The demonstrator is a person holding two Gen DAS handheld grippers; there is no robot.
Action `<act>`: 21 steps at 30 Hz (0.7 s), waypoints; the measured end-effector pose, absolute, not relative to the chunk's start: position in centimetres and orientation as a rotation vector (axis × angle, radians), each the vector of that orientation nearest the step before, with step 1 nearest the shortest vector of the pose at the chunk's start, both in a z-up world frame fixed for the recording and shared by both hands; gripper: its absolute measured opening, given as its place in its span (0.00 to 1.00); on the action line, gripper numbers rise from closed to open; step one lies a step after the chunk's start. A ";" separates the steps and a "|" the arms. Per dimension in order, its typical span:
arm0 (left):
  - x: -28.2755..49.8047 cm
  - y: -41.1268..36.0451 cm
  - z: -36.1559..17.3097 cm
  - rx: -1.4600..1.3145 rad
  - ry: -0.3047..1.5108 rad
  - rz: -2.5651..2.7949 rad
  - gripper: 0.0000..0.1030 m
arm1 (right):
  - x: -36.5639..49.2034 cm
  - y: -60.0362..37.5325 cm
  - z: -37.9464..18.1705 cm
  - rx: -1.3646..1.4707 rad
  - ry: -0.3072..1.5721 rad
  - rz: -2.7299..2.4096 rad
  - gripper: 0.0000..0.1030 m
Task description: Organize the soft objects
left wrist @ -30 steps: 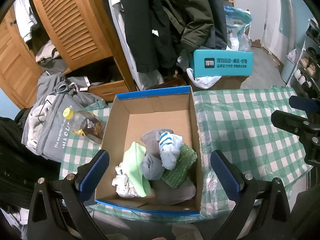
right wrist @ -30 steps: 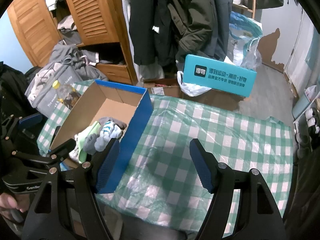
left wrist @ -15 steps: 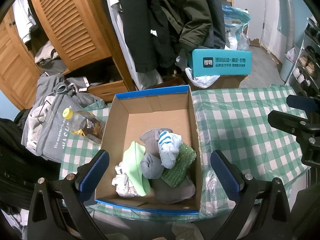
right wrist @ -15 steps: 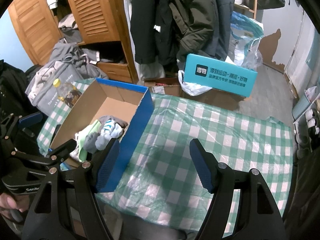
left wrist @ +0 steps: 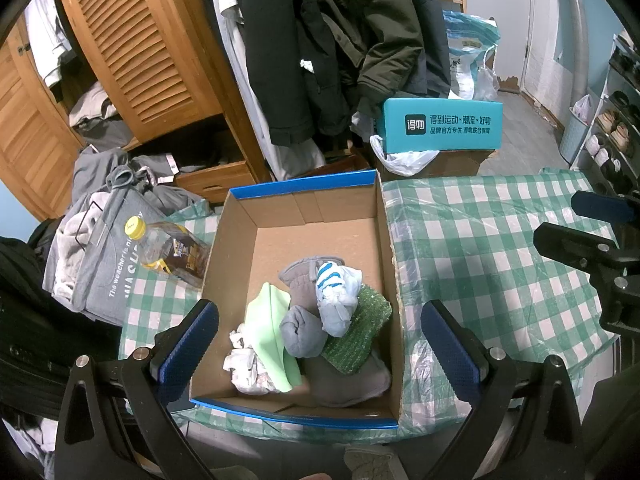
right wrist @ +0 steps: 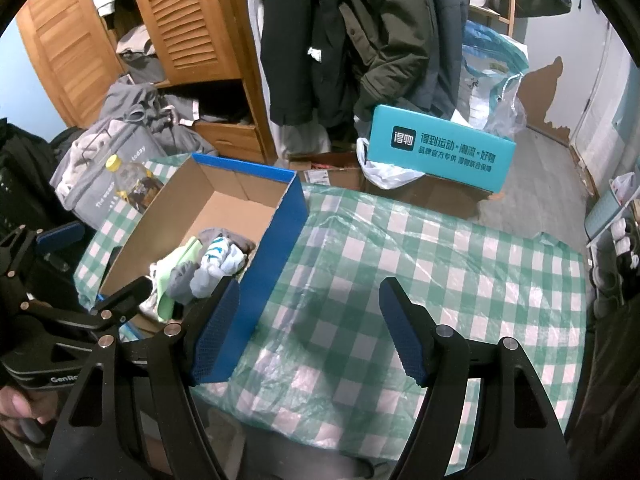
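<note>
A blue-edged cardboard box stands on the checked table; it also shows in the right wrist view. Inside lie a striped blue-white sock, grey socks, a light green cloth, a green scouring pad and a white crumpled piece. My left gripper is open and empty, held above the box's near end. My right gripper is open and empty above the tablecloth, right of the box; it shows at the right of the left wrist view.
A plastic bottle with a yellow cap lies left of the box. Grey clothes are piled at the table's left. A teal box sits behind the table. Coats hang by a wooden wardrobe.
Both views have shifted very slightly; the grippers stay open and the objects in the box have not moved.
</note>
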State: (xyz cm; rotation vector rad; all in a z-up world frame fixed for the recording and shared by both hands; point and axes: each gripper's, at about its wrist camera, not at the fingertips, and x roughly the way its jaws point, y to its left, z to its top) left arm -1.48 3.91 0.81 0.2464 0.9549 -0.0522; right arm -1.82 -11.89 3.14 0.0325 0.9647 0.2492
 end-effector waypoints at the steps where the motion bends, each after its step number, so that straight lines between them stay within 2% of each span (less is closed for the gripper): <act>1: -1.5 3.9 0.8 0.247 0.954 -0.051 0.99 | -1.8 -11.9 3.1 0.032 0.965 0.249 0.70; 21: -1.5 3.8 0.8 0.248 0.953 -0.050 0.99 | -1.9 -11.8 3.1 0.031 0.968 0.249 0.70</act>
